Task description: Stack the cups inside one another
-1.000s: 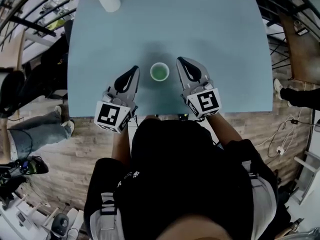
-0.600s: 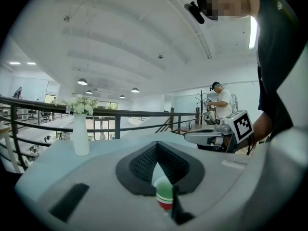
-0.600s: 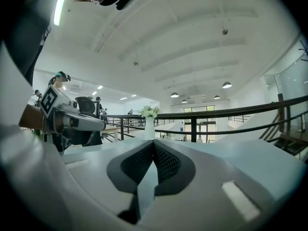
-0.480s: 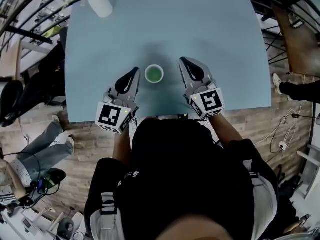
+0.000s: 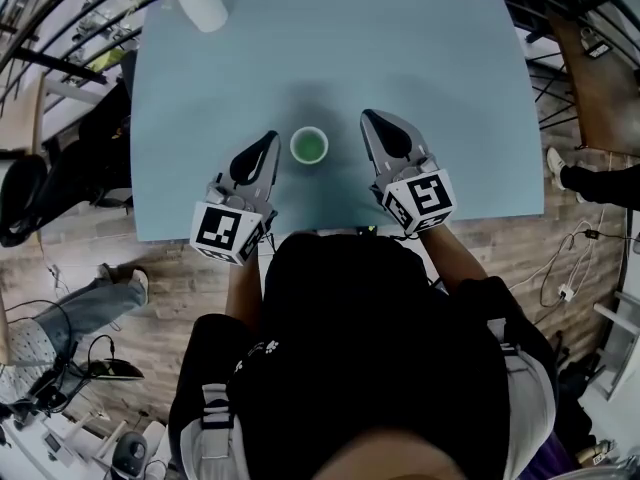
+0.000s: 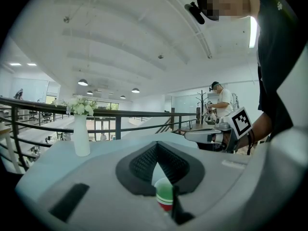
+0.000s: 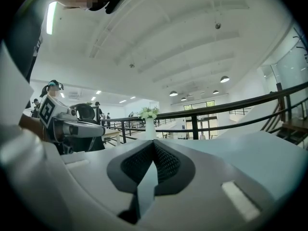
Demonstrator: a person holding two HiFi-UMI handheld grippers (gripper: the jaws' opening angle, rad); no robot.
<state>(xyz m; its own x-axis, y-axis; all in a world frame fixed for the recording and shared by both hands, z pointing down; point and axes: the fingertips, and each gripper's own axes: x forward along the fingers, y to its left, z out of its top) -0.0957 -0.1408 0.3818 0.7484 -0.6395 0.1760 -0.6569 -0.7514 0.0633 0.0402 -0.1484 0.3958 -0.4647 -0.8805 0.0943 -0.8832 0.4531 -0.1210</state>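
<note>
One cup (image 5: 309,146) with a white rim and green inside stands on the pale blue table (image 5: 420,58), between my two grippers and touching neither. My left gripper (image 5: 269,139) lies just left of it, jaws shut and empty. In the left gripper view (image 6: 156,145) the cup (image 6: 164,197) shows low through the slit under the closed pads, green with a red band. My right gripper (image 5: 367,118) lies to the cup's right, a little farther off, also shut on nothing. The right gripper view (image 7: 154,144) has no cup in it.
A white vase with flowers (image 5: 196,3) stands at the table's far left corner, also seen as the vase (image 6: 80,134) and the vase (image 7: 150,128). A railing runs behind the table. People stand and sit around on the wooden floor.
My right gripper has drifted a little to the right, away from the cup. The left gripper and the cup have stayed put. A person's legs at the left have shifted.
</note>
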